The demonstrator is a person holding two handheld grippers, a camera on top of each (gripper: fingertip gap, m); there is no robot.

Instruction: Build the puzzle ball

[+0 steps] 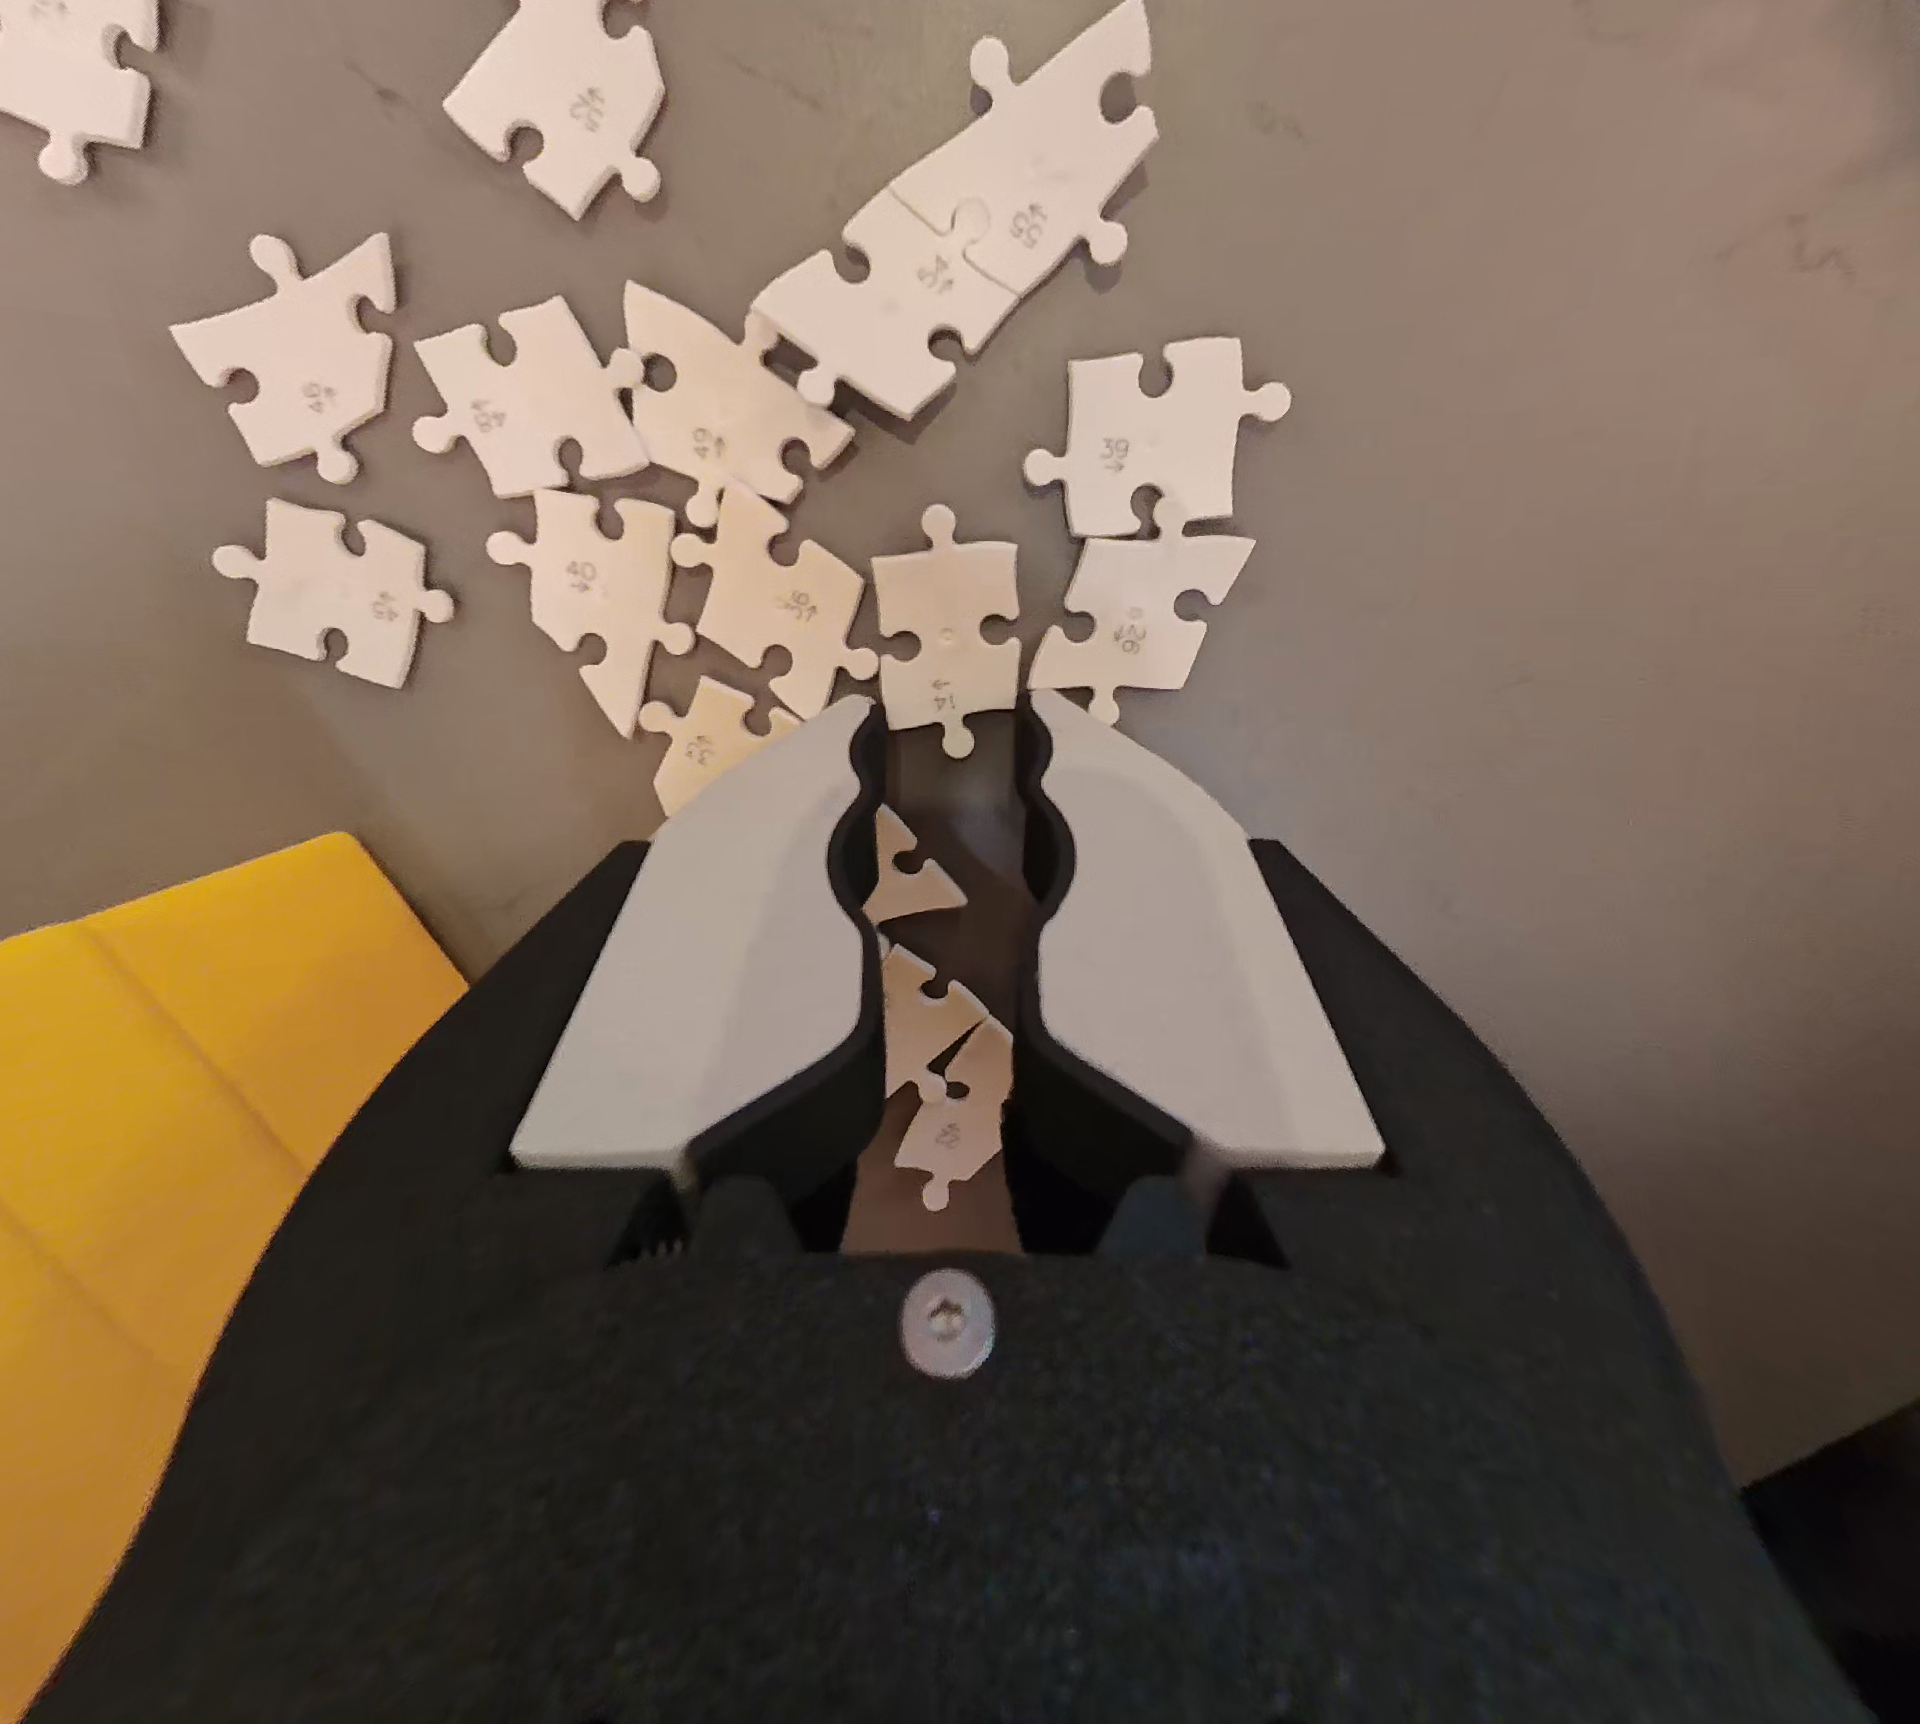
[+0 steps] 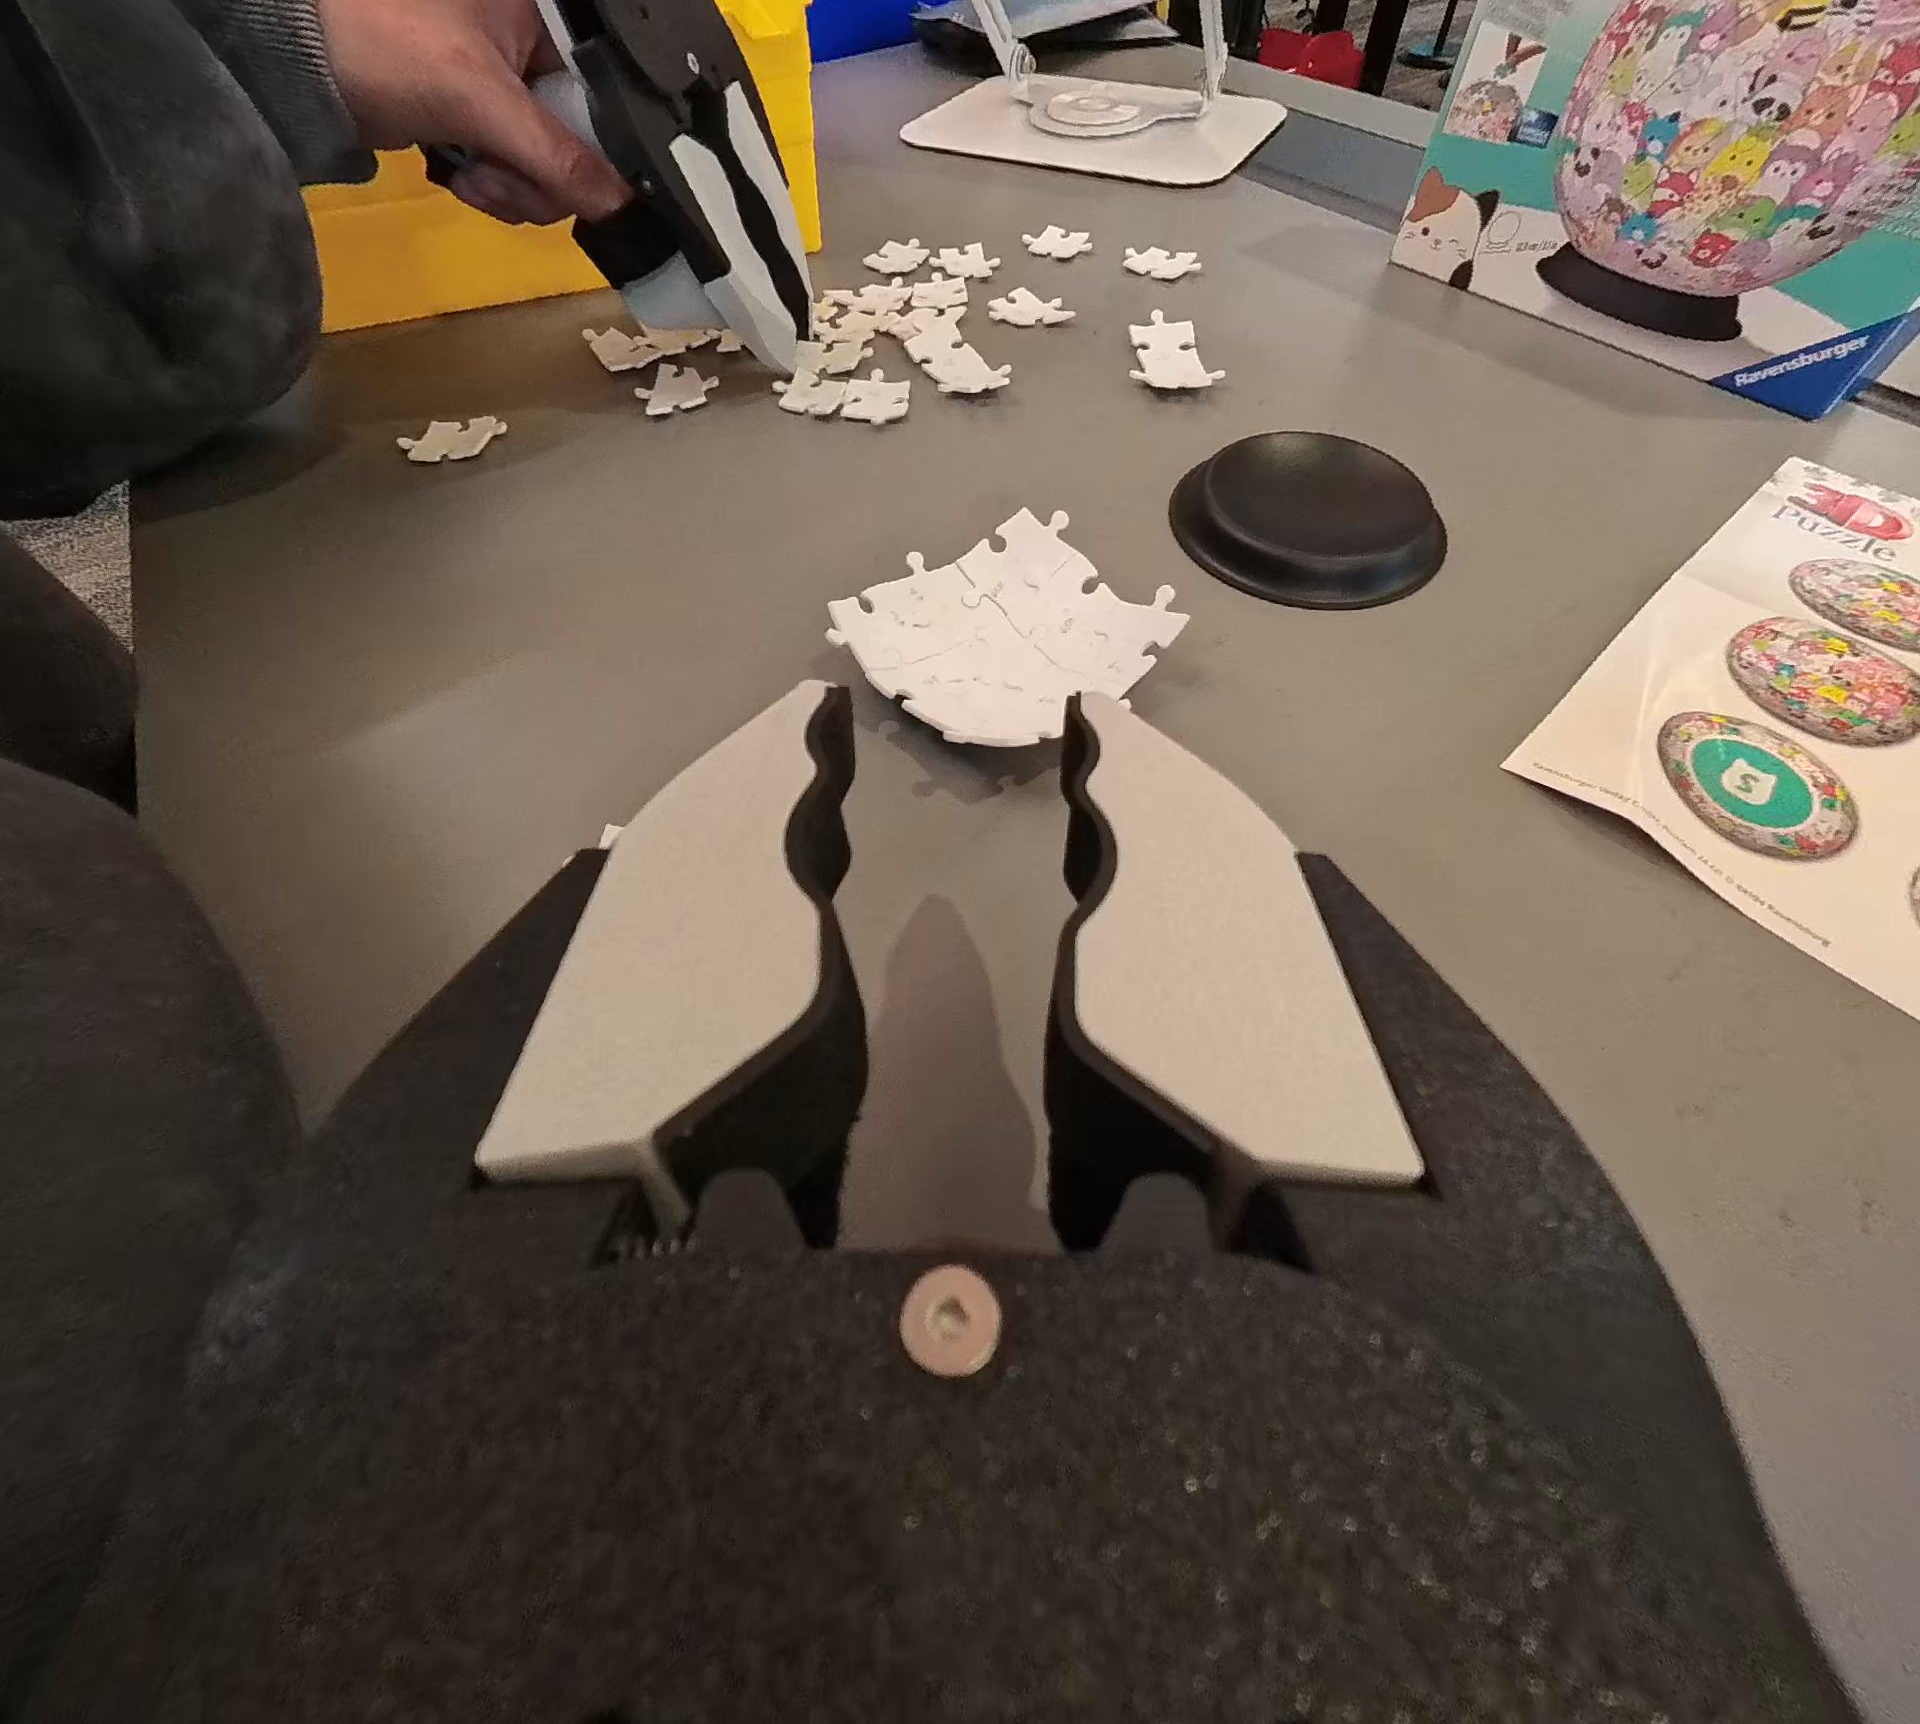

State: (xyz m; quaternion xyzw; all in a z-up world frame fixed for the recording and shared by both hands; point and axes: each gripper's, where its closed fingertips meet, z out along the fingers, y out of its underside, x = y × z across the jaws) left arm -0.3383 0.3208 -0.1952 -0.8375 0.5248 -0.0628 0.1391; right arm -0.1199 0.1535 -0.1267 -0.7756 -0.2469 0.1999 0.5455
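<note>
The grey bench (image 2: 520,635) carries everything. At its far right edge stands the puzzle box (image 2: 1662,116); a yellow bin (image 2: 416,251) sits at the far left, with a white stand (image 2: 1091,126) behind. An instruction sheet (image 2: 1714,739) lies at the right edge, and a black round base (image 2: 1307,521) just inward of it. Near the middle rests the curved white assembled section (image 2: 997,646) of the puzzle ball. The right gripper (image 2: 961,718) hovers before it, fingers parted and empty. The left gripper (image 1: 951,713), held by a hand (image 2: 436,64), points down into the loose white pieces (image 2: 894,324); its fingers (image 1: 758,895) stand narrowly apart around one small piece (image 1: 943,635), and whether they pinch it I cannot tell.
</note>
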